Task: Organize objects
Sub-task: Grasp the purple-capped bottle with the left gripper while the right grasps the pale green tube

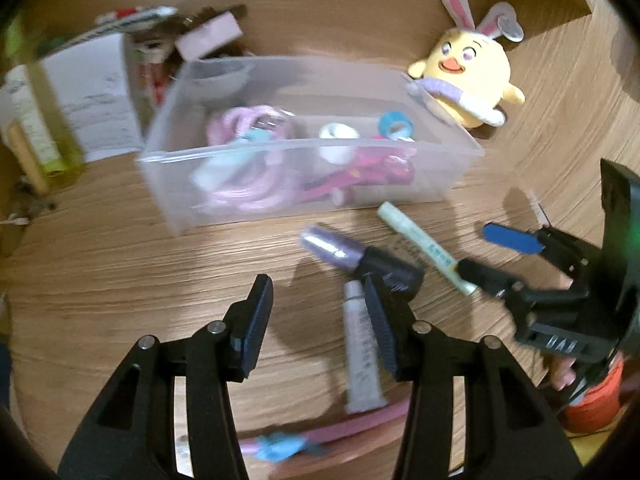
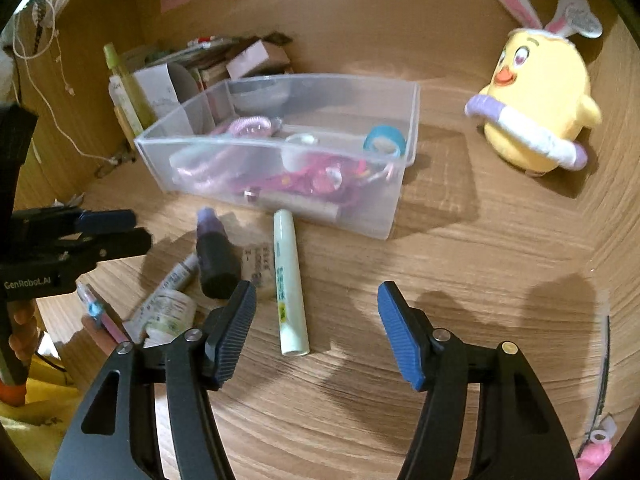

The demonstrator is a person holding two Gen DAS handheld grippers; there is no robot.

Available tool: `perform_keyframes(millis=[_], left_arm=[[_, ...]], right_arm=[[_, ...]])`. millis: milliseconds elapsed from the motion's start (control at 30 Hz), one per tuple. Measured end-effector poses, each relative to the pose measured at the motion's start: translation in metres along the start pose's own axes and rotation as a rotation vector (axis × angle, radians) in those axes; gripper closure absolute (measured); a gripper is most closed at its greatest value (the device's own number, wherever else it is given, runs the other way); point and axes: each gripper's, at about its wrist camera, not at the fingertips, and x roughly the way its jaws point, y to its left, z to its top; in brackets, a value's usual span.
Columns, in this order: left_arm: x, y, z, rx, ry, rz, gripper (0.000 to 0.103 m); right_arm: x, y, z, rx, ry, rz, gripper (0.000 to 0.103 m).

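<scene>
The left gripper hung over the wooden tabletop with its black fingers spread wide and nothing between them. A small pale tube lay on the wood just inside its right finger, partly hidden by that finger's pad, and a purple nail-polish bottle with a dark cap lay just ahead of the same fingertip. Near the bottom edge of the left wrist view lay a pink strip carrying a blue bow.

The right gripper was likewise parted and empty. A pale green pen lay lengthwise on the table, close beside its left finger and just inside the gap, its far end pointing toward the bin. The nail-polish bottle lay left of that finger, with a small round jar nearer the camera.

Beyond the loose items stood a clear plastic bin on the table. It held pink hair ties, a blue tape roll, a white roll and magenta pieces. A yellow plush chick with rabbit ears stood well apart to the right of the bin. Books and bottles, blurred, crowded the table's far left.
</scene>
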Motion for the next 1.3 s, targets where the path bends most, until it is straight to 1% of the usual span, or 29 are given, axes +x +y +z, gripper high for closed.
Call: perform_keyframes(millis=[100, 167, 200, 233, 267, 333, 367, 433, 533, 600, 633, 700, 733, 867, 1100, 1200, 1300], left_arm=[[0.015, -0.006, 0.008, -0.028, 0.043, -0.031, 0.055], [0.023, -0.009, 0.012, -0.043, 0.064, -0.045, 0.055], [0.025, -0.009, 0.014, -0.053, 0.06, -0.047, 0.051], [0.027, -0.01, 0.016, -0.056, 0.064, -0.046, 0.05], [0.029, -0.01, 0.017, -0.06, 0.063, -0.049, 0.049], [0.032, -0.012, 0.019, -0.071, 0.065, -0.053, 0.049], [0.033, -0.013, 0.02, -0.072, 0.065, -0.054, 0.049], [0.037, -0.015, 0.022, -0.073, 0.068, -0.05, 0.049], [0.045, -0.018, 0.024, -0.078, 0.084, -0.052, 0.049], [0.049, -0.02, 0.025, -0.079, 0.095, -0.059, 0.049], [0.049, -0.021, 0.025, -0.073, 0.087, -0.049, 0.05], [0.05, -0.024, 0.025, -0.061, 0.085, -0.046, 0.059], [0.05, -0.025, 0.024, -0.056, 0.084, -0.044, 0.061], [0.046, -0.024, 0.018, -0.054, 0.077, -0.064, 0.077], [0.036, -0.025, 0.003, -0.006, 0.051, -0.032, 0.078], [0.035, -0.027, 0.002, 0.024, 0.043, -0.017, 0.078], [0.037, -0.028, 0.001, 0.05, 0.047, -0.013, 0.078]], right_arm=[[0.009, 0.0, -0.001, -0.015, 0.027, 0.008, 0.044], [0.013, 0.0, 0.0, -0.017, 0.032, 0.003, 0.047], [0.015, 0.0, 0.0, -0.017, 0.037, 0.006, 0.05], [0.017, -0.001, 0.001, -0.017, 0.046, 0.015, 0.055], [0.019, -0.001, 0.002, -0.016, 0.052, 0.018, 0.057], [0.024, -0.001, 0.004, -0.023, 0.063, 0.027, 0.064], [0.025, 0.0, 0.005, -0.025, 0.062, 0.031, 0.065], [0.026, 0.002, 0.007, -0.038, 0.061, 0.043, 0.073], [0.026, 0.006, 0.006, -0.059, 0.062, 0.06, 0.082], [0.027, 0.008, 0.003, -0.078, 0.071, 0.059, 0.086], [0.027, 0.008, 0.001, -0.085, 0.068, 0.056, 0.087], [0.024, 0.009, -0.002, -0.095, 0.067, 0.052, 0.088], [0.023, 0.008, -0.003, -0.096, 0.07, 0.058, 0.089], [0.017, 0.005, -0.01, -0.104, 0.074, 0.066, 0.089], [-0.001, -0.002, -0.028, -0.108, 0.087, 0.07, 0.089], [-0.002, -0.002, -0.028, -0.108, 0.096, 0.072, 0.089], [0.002, -0.001, -0.023, -0.104, 0.096, 0.055, 0.088]])
